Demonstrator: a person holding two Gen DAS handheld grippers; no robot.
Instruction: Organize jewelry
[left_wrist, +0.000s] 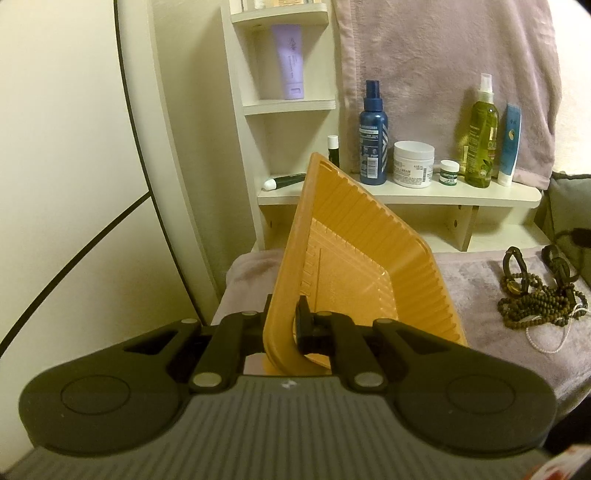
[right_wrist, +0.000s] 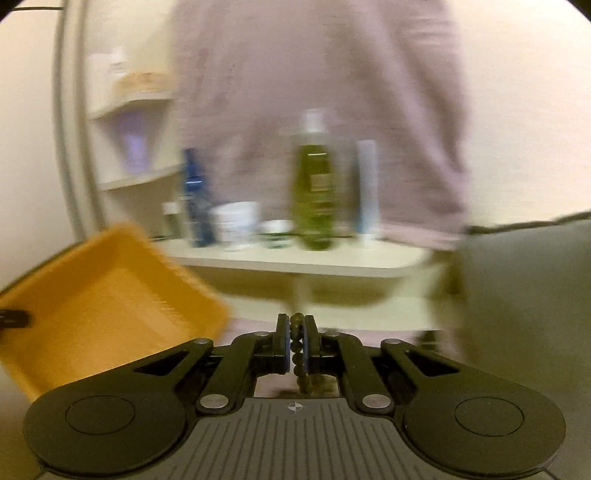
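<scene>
Our left gripper (left_wrist: 286, 317) clamps the orange tray's (left_wrist: 354, 258) rim, tilting it open-side toward us to receive jewelry; our right gripper (right_wrist: 295, 341) pinches a bead strand (right_wrist: 296, 350), likely tray-bound.

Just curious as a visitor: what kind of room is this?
Probably a bedroom or dressing corner at home: toiletry bottles and a cream jar on a small shelf, with bead jewelry on a towel-covered surface.

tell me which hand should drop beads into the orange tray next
Right, probably. The right gripper is already shut on a bead strand, with the orange tray just to its left. The left gripper is busy clamping the tray's rim, holding it tilted.
</scene>
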